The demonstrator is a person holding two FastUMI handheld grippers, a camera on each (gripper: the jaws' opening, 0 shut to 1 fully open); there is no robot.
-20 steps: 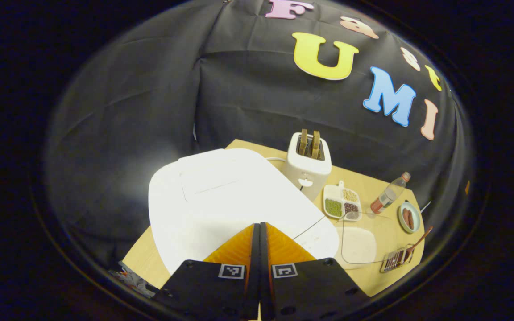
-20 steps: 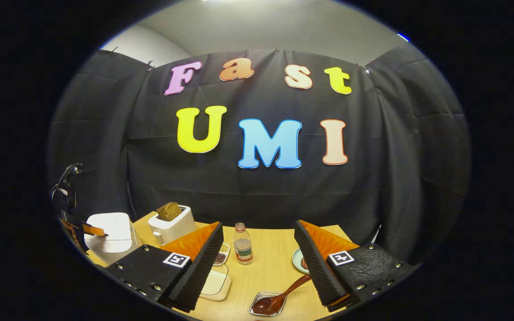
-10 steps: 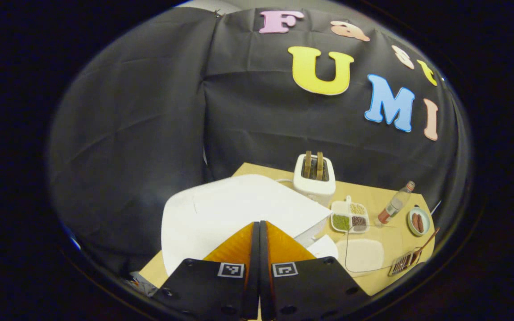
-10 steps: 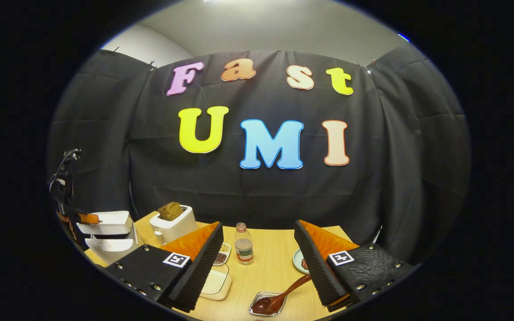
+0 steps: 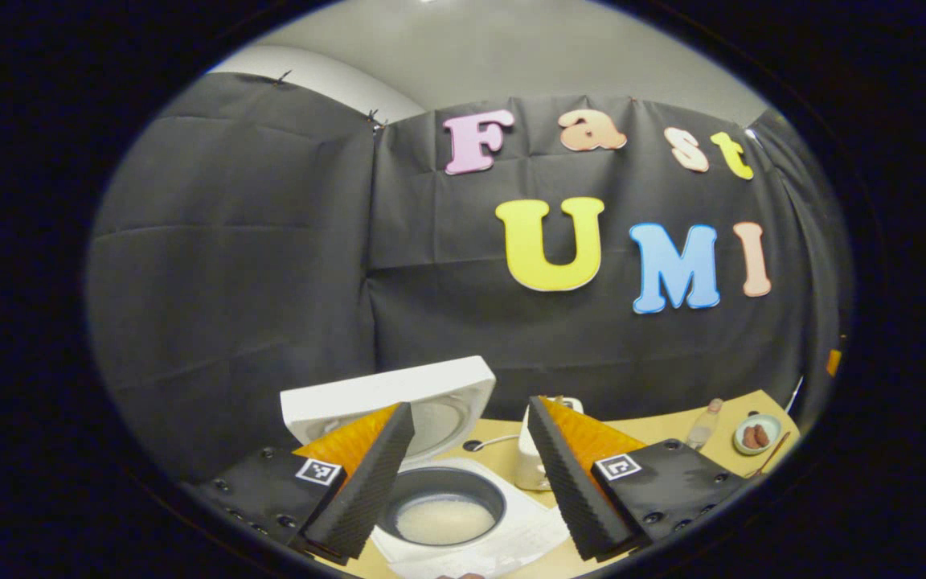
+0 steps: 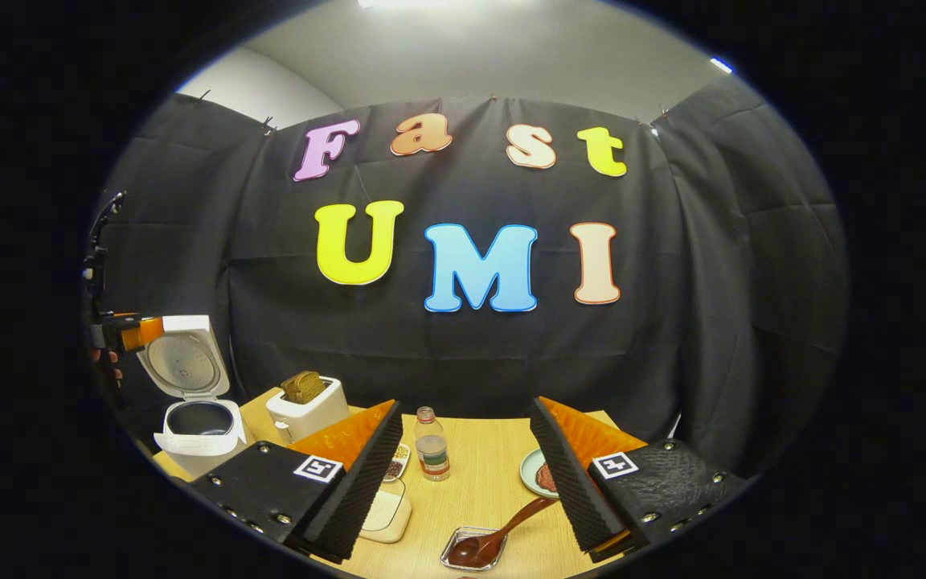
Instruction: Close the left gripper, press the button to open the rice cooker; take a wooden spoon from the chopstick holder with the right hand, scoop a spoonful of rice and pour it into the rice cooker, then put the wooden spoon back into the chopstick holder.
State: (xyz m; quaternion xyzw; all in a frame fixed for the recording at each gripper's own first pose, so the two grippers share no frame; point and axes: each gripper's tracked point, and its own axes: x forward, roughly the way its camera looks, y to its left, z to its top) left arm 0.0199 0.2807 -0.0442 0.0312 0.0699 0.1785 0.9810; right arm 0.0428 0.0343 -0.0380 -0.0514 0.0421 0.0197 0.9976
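The left tool (image 5: 469, 490) is spread wide and holds nothing. Below and between its fingers stands the cooker (image 5: 463, 515), lid (image 5: 399, 398) swung up and back, the inner pot (image 5: 443, 503) showing a pale layer at its bottom. The cooker sits at the bench's left end; a toaster (image 5: 529, 466) stands just beyond it toward the rear edge, partly hidden by the tool's right finger.

In the right gripper view the cooker (image 6: 198, 426) is seen from the side at the bench's left end, lid (image 6: 183, 362) upright, and the left tool (image 6: 121, 332) hangs high beside the lid's top edge; from here its gap cannot be made out. A hand (image 6: 105, 366) grips it below.

The right tool (image 6: 467, 482) is also spread and empty, above the bench's (image 6: 471, 482) front part. The spoon (image 6: 495, 531) lies between its fingers, near the front edge, bowl down in the holder (image 6: 471, 551), a small metal-rimmed tray, handle slanting up toward the right finger without touching it. The rice dish (image 6: 387, 515) sits just left of the holder, half behind the left finger. A bottle (image 6: 431, 446) stands mid-bench, a plate (image 6: 539, 474) to its right.
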